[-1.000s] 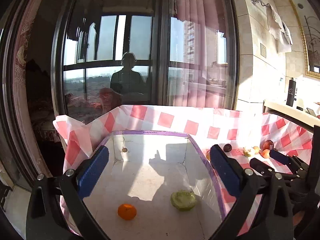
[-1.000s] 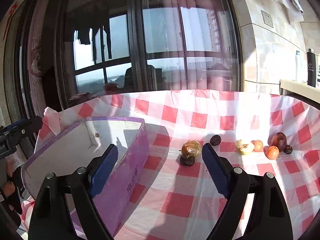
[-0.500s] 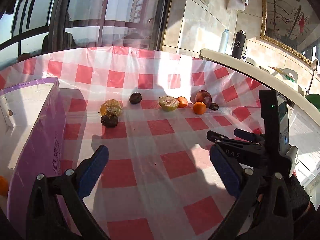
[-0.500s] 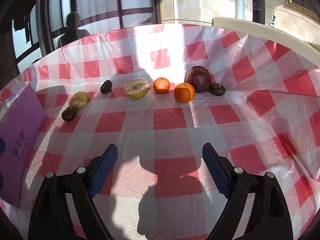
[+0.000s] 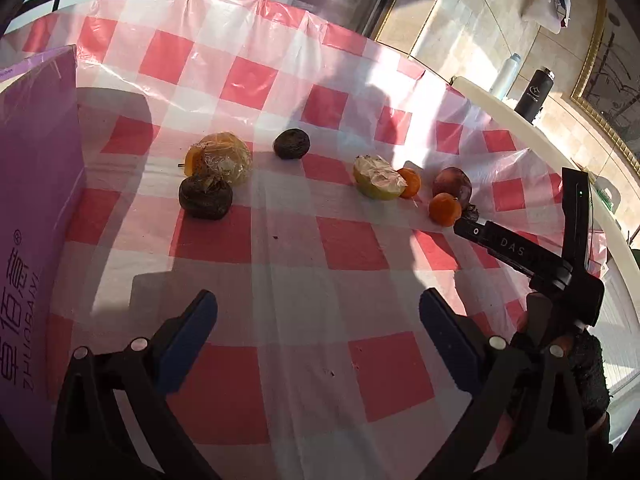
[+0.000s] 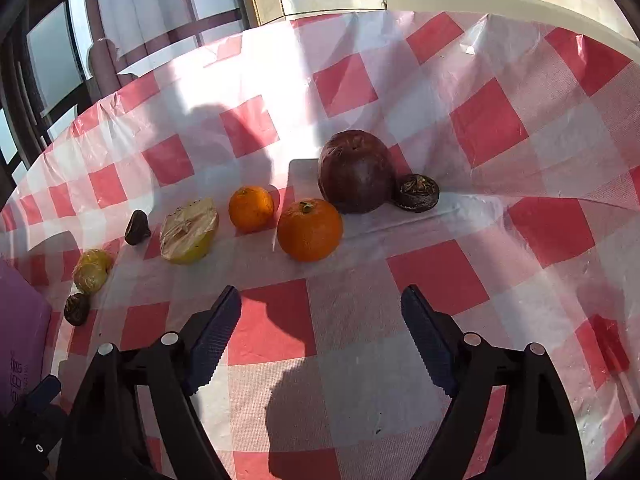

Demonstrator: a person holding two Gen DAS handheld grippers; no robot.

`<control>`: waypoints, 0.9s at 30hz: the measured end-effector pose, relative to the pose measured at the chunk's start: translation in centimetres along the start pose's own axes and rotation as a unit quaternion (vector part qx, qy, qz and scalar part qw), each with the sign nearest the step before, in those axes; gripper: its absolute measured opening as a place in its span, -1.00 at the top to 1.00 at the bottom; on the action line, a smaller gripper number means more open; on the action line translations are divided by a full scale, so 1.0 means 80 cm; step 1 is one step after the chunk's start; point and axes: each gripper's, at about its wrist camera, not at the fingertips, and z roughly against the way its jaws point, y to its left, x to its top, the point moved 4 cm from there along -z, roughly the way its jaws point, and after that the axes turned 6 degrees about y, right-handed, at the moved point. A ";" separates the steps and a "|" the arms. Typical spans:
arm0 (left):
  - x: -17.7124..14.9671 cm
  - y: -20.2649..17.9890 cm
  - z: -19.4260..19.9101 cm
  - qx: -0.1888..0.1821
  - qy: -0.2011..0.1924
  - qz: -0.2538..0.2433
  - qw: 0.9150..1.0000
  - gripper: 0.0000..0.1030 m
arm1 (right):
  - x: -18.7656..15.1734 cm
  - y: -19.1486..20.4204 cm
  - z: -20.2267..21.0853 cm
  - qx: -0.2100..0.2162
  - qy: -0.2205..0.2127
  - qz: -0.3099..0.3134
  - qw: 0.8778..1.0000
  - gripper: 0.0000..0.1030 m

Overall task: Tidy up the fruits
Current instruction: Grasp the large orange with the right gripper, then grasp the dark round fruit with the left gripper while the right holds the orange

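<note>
We see the checked tablecloth [image 6: 488, 124] and purple box [image 5: 36, 184] at left. Our right gripper [image 6: 320, 320], jaws spread but just narrowing around nothing, faces the nearer orange [image 6: 310, 230] ahead. Our left gripper [image 5: 318, 320] hovers spread, fruits well ahead.

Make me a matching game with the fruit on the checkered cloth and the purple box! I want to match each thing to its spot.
Things:
1. big dark red fruit
2. cut yellow fruit
3. purple box
4. nearest orange

Places:
A. far left edge
B. just ahead of the open right gripper
C. touching a small dark fruit
D. left of both oranges

Pairs: 1-C, 2-D, 3-A, 4-B
</note>
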 end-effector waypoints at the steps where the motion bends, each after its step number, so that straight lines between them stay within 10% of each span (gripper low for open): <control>1: 0.000 0.004 -0.001 0.000 0.001 0.010 1.000 -0.96 | 0.007 0.002 -0.008 -0.001 0.004 0.002 1.000 -0.47; 14: -0.001 0.007 0.004 0.005 -0.011 0.024 1.000 -0.96 | 0.047 0.028 -0.059 -0.057 0.048 0.052 0.996 0.14; 27: 0.003 0.022 -0.007 0.014 0.016 0.057 0.998 -0.96 | 0.000 -0.024 0.016 0.116 -0.035 -0.102 0.987 0.13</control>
